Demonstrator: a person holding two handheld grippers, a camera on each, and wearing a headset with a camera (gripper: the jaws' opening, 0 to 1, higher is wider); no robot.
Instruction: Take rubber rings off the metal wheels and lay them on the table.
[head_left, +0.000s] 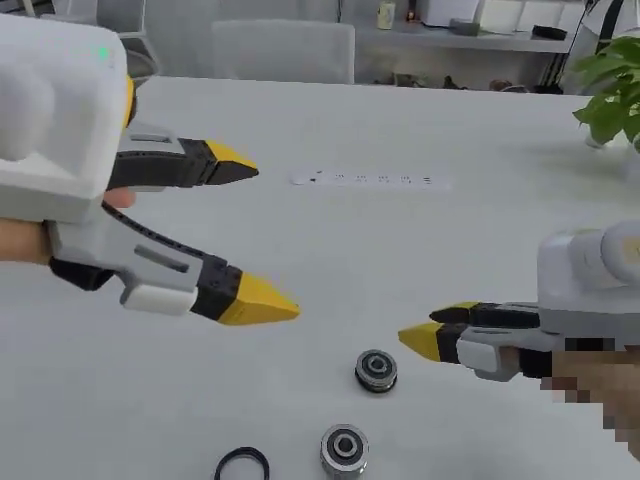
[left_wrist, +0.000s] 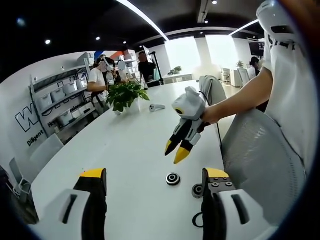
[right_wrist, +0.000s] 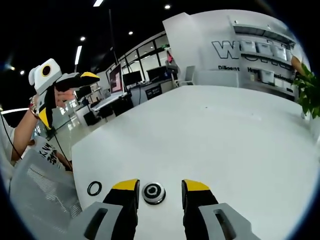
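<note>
Here, right gripper (right_wrist: 160, 184) pointing straight at ringed wheel (right_wrist: 153, 193), jaws partly parted, gripping nothing; left gripper (head_left: 262, 235) hovering farther off, jaws wide apart, also gripping nothing

I see two wheels lying flat at the bottom centre of the head view. The upper wheel (head_left: 376, 369) looks dark around its rim, and the lower wheel (head_left: 345, 448) shows bare metal. A black ring (head_left: 242, 464) lies flat and loose at the bottom edge, just left of them.
</note>
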